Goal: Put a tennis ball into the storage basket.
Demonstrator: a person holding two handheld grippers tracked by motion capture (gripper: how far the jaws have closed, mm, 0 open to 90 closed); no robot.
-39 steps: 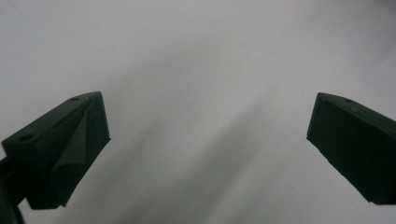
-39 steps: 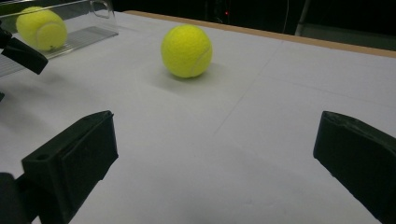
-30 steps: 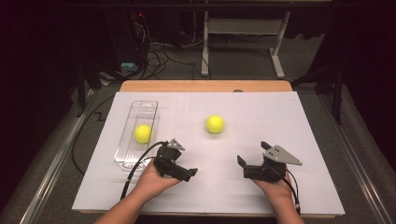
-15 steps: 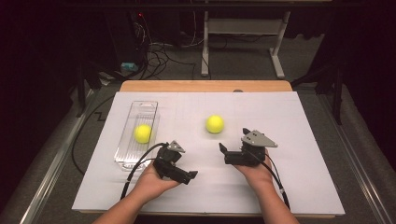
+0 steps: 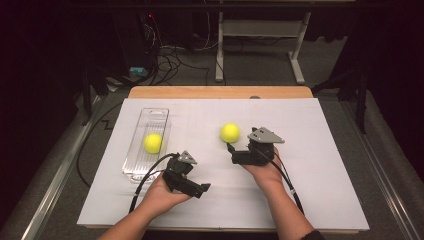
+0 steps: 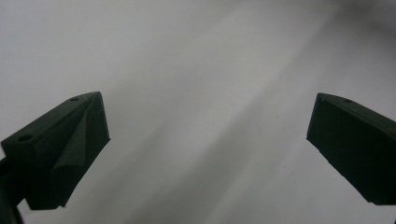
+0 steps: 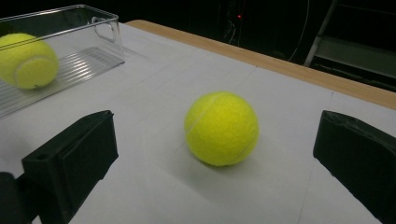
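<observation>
Two tennis balls are on my screens: one ball [image 5: 230, 132] lies loose on the white table cover [image 5: 325, 170], the other ball [image 5: 153, 143] sits inside the clear bin [image 5: 134, 165] to the left. I see my right gripper [image 5: 231, 148] just short of the loose ball, jaws spread wide, the ball centred between them in the right gripper view. My left gripper [image 5: 204, 189] rests low over bare cover, jaws apart, holding nothing.

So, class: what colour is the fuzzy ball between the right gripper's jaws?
Yellow-green tennis ball; clearest in the right gripper view.
</observation>
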